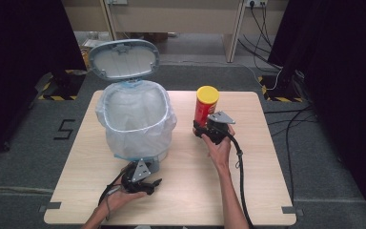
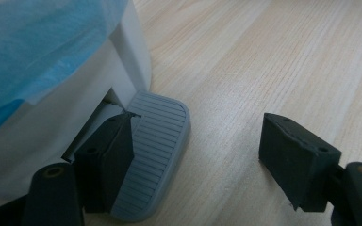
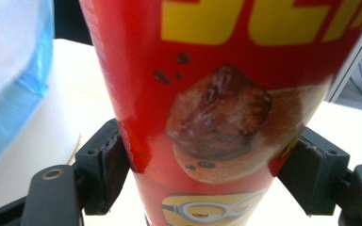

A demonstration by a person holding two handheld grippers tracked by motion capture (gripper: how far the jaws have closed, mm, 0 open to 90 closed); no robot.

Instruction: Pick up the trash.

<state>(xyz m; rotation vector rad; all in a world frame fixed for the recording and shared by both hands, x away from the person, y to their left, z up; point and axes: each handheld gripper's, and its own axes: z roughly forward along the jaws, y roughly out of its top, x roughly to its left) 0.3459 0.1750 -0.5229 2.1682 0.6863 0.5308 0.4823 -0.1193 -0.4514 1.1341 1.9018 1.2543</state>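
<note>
The surface (image 1: 181, 200) is a light wood-grain top with rounded corners, standing on grey carpet floor (image 1: 24, 157) marked with a dark figure 5 (image 1: 66, 129). Black curtains (image 1: 14, 43) hang at both sides, with yellow-and-black hazard tape (image 1: 52, 98) at their bases. Behind stands pale wooden furniture (image 1: 181, 19), and black cables (image 1: 290, 124) trail across the floor at right.

One red crisp can (image 1: 206, 106) with a yellow lid stands on the one wooden table (image 1: 262, 171). There is one pedal bin (image 1: 136, 114), with one lid raised, one pale liner bag and one grey foot pedal (image 2: 153, 155). Two hand-held grippers are at work, the left gripper (image 1: 147, 183) and the right gripper (image 1: 205, 131); beyond the table there seem to be two black stands.
</note>
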